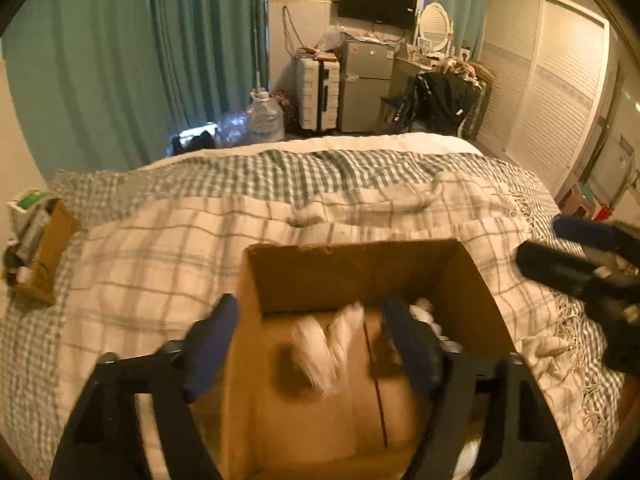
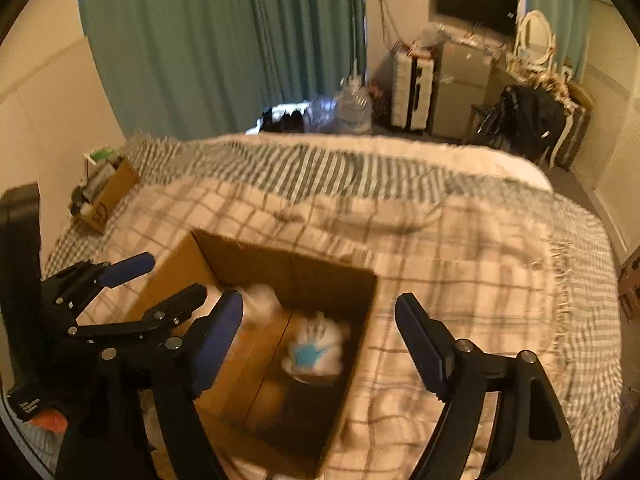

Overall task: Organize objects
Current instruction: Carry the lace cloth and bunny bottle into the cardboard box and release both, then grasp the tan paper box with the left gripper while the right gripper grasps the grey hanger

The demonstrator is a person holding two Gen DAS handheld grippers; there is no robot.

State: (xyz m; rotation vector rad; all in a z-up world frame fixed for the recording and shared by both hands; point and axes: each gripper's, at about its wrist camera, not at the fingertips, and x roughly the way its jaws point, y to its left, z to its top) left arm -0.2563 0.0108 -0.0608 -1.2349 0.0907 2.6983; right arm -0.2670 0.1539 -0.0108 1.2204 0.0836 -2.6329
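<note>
My left claw (image 1: 308, 336) and right claw (image 2: 318, 328) gape empty over a cardboard box (image 1: 360, 276) on the plaid-blanketed bed (image 2: 460, 240); teal curtains (image 1: 120, 60) behind.

The left gripper (image 1: 308, 340) hangs over the near end of the cardboard box (image 1: 360, 276), jaws spread wide, one finger outside the box's left wall and the other apparently inside. The right gripper (image 2: 320, 344) hovers wide open over the box's right wall, gripping nothing.
</note>
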